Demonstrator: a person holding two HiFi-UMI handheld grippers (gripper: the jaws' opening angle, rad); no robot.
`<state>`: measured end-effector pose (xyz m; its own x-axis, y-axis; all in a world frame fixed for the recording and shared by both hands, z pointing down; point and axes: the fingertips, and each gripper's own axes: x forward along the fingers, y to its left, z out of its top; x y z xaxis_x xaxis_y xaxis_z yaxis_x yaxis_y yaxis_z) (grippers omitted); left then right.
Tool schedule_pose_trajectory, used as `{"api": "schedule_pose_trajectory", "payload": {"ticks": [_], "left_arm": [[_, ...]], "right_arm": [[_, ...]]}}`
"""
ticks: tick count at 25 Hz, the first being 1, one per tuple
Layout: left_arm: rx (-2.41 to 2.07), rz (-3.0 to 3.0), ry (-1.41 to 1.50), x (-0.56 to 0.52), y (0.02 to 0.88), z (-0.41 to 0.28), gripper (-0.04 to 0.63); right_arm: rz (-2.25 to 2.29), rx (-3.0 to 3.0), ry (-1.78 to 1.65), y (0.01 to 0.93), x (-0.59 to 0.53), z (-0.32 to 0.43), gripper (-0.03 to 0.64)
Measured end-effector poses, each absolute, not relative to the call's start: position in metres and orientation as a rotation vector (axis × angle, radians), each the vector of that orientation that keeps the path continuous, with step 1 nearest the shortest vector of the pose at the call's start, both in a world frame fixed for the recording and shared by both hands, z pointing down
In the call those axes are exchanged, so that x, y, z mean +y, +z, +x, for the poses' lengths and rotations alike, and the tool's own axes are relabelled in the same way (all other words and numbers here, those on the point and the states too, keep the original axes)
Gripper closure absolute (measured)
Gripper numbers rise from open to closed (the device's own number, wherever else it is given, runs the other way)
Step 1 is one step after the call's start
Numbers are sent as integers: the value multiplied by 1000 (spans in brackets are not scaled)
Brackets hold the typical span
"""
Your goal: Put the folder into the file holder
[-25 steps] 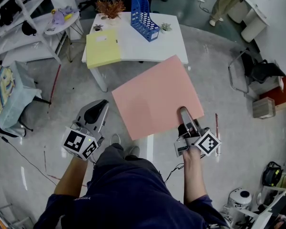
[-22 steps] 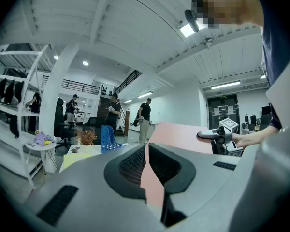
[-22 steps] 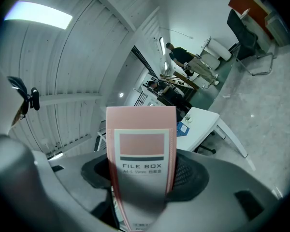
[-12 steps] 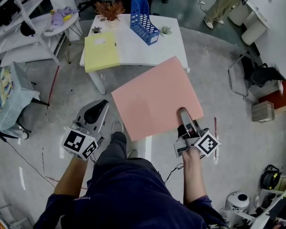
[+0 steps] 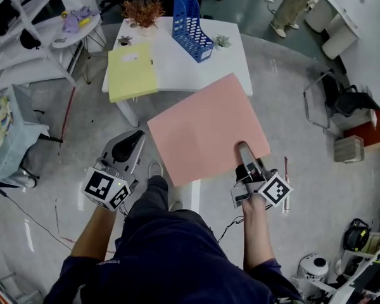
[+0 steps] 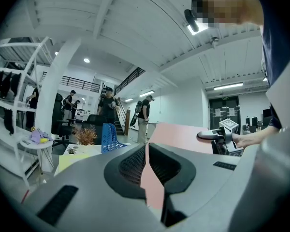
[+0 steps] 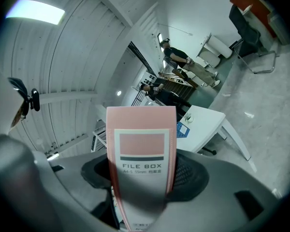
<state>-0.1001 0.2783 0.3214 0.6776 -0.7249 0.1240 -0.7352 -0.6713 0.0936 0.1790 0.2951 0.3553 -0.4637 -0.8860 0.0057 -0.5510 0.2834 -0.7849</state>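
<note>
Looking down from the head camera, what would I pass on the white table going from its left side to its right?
yellow folder → blue file holder → small potted plant

The left tongs (image 6: pixel 146 146) are seen with the jaws drawn together to a thin slit, and nothing is gripped. Beyond them a pink folder (image 6: pixel 181 134) is held level, with the right tongs (image 6: pixel 205 137) at its right edge. Farther off, a blue file holder (image 6: pixel 110 137) is stood on the bench (image 6: pixel 84 147), and a yellow folder (image 6: pixel 70 162) is laid at its near edge.
</note>
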Motion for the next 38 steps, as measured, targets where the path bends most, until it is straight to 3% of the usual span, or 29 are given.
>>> {"api": "schedule_pose_trajectory", "payload": {"ticks": [38], "left_arm": [[-1069, 2751, 116, 49, 338, -170, 552]], "right_arm": [[-1395, 2076, -1052, 359, 97, 113, 336]]}}
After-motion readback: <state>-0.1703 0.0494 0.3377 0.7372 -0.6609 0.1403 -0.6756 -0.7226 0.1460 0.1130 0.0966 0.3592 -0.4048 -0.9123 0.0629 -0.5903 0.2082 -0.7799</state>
